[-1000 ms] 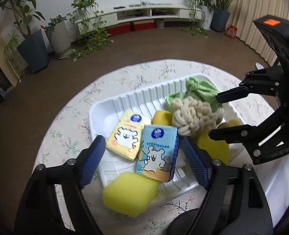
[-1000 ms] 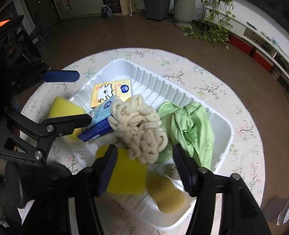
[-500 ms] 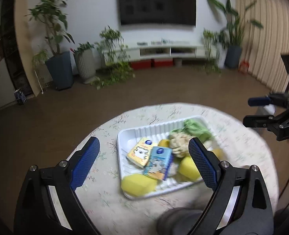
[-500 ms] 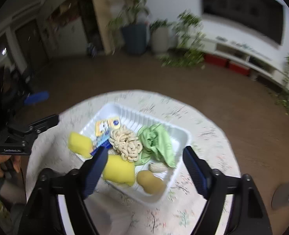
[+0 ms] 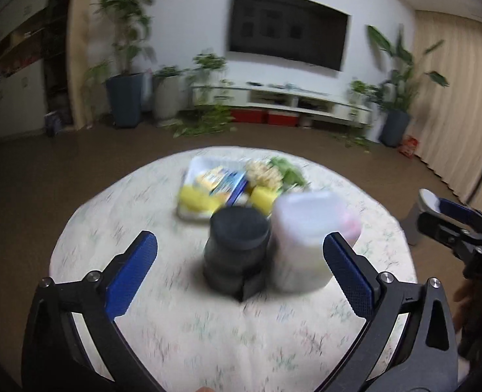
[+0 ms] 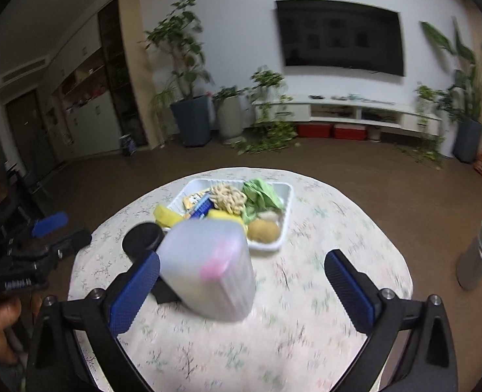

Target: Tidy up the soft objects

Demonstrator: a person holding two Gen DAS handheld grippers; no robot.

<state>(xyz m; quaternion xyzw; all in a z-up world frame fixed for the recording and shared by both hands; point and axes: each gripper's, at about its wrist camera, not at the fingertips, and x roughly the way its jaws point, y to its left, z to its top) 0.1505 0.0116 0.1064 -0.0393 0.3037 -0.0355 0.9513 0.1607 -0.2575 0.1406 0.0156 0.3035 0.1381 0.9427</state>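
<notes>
A white ribbed tray [image 6: 286, 196] sits far across the round table and holds soft things: a cream knotted rope ball [image 6: 227, 197], a green cloth [image 6: 262, 194], yellow sponges [image 6: 166, 215], tissue packs [image 6: 196, 203] and a tan sponge [image 6: 263, 228]. The tray also shows, blurred, in the left wrist view [image 5: 193, 170]. My left gripper [image 5: 241, 277] is open and empty, held back over the near table. My right gripper [image 6: 241, 290] is open and empty, also well short of the tray.
A translucent white container [image 6: 208, 271] and a black round jar [image 6: 143, 238] stand on the floral tablecloth between the grippers and the tray. A silver cylinder [image 6: 479, 254] stands off the table at right. Plants and a TV cabinet line the far wall.
Both grippers have pulled far back and up from the tray, staying open. The white container and black jar have come into view in front of them.
</notes>
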